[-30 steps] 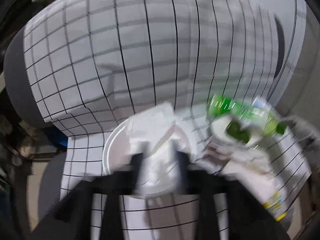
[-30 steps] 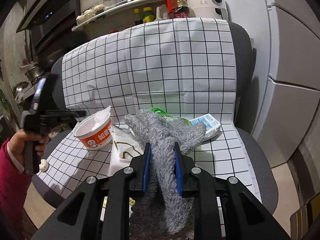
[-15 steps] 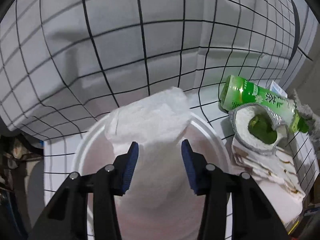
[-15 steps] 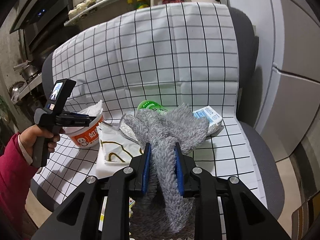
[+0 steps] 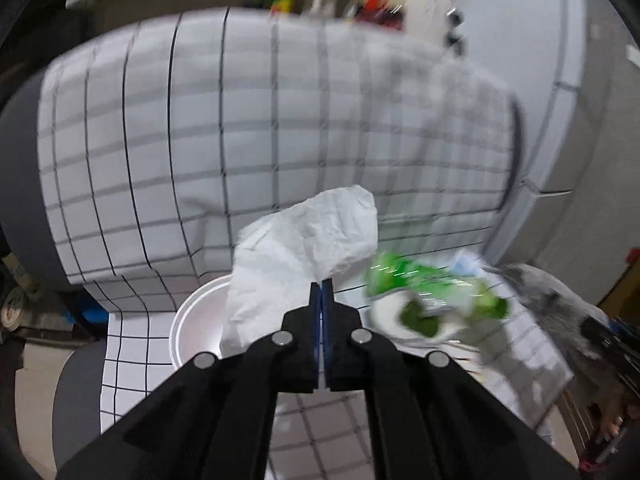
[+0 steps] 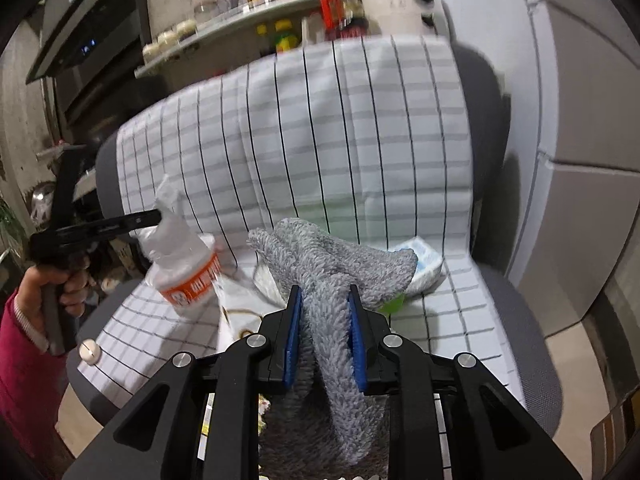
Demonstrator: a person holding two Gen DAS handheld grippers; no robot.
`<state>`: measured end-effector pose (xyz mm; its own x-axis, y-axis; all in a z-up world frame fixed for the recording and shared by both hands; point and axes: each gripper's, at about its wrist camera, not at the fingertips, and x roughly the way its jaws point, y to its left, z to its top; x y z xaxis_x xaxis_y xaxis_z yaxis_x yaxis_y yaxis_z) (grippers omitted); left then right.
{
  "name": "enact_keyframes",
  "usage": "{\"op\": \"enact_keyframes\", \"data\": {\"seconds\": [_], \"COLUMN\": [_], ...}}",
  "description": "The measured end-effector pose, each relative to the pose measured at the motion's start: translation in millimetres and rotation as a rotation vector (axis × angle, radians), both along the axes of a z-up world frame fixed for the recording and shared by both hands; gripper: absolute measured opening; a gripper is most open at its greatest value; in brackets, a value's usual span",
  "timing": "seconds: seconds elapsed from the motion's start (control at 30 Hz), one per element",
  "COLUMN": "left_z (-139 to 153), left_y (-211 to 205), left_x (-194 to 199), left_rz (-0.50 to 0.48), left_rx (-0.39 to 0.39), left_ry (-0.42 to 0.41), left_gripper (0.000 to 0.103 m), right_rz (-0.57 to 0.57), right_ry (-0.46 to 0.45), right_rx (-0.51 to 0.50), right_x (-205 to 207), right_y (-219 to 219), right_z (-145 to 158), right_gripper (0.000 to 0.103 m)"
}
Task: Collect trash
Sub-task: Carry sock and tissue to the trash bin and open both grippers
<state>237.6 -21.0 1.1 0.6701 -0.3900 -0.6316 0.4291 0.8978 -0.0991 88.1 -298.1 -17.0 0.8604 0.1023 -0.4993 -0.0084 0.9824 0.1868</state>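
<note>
My left gripper (image 5: 322,286) is shut on a crumpled white tissue (image 5: 304,240), which it holds above a white noodle cup (image 5: 192,320) on the checked chair cover. The tissue's lower end hangs down to the cup's mouth. The right wrist view shows that left gripper (image 6: 156,216) from the side, with the tissue (image 6: 168,236) over the orange-printed cup (image 6: 196,280). My right gripper (image 6: 324,312) is shut on a grey fluffy cloth (image 6: 332,264) that drapes over the seat. A green bottle (image 5: 420,276) and a foil cup with green residue (image 5: 416,320) lie blurred at the right.
A blue-and-white packet (image 6: 422,258) and a stained white wrapper (image 6: 240,304) lie on the seat. The checked cover (image 6: 340,140) runs up the chair back. A person's hand and red sleeve (image 6: 24,320) hold the left gripper. A shelf of jars (image 6: 224,28) stands behind, grey cabinets at the right.
The left jaws have closed on the tissue and the gripper has pulled back and up with it. The right gripper keeps its hold on the grey cloth, nearly in place.
</note>
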Motion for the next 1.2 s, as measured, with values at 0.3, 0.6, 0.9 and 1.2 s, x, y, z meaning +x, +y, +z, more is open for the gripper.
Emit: {"op": "enact_keyframes", "data": {"seconds": [0.3,0.6,0.9,1.2], "left_z": [48.6,85.0,5.0,-98.4], "left_y": [-44.6,-112.0,-226.1,-284.5], "left_x": [-113.8,-196.1,-256.6,-294.2], "left_rz": [-0.221,-0.492,-0.775,-0.960], "left_rx": [-0.112,-0.243,-0.189,-0.091], "left_ry": [-0.105,-0.122,0.038,0.266], "left_gripper": [0.000,0.000,0.000,0.000], "right_rz": [-0.130,-0.289,-0.352,-0.432], "right_ry": [-0.071,-0.054,0.106,0.388], "right_rx": [-0.054,-0.095,0.002,0.194], "right_x": [-84.9,-185.6,-239.2,-257.3], "right_y": [-27.0,-66.9,-106.8,-141.9], "right_z": [31.2,30.0,-49.6,-172.7], "right_gripper": [0.023,0.023,0.023,0.023]}}
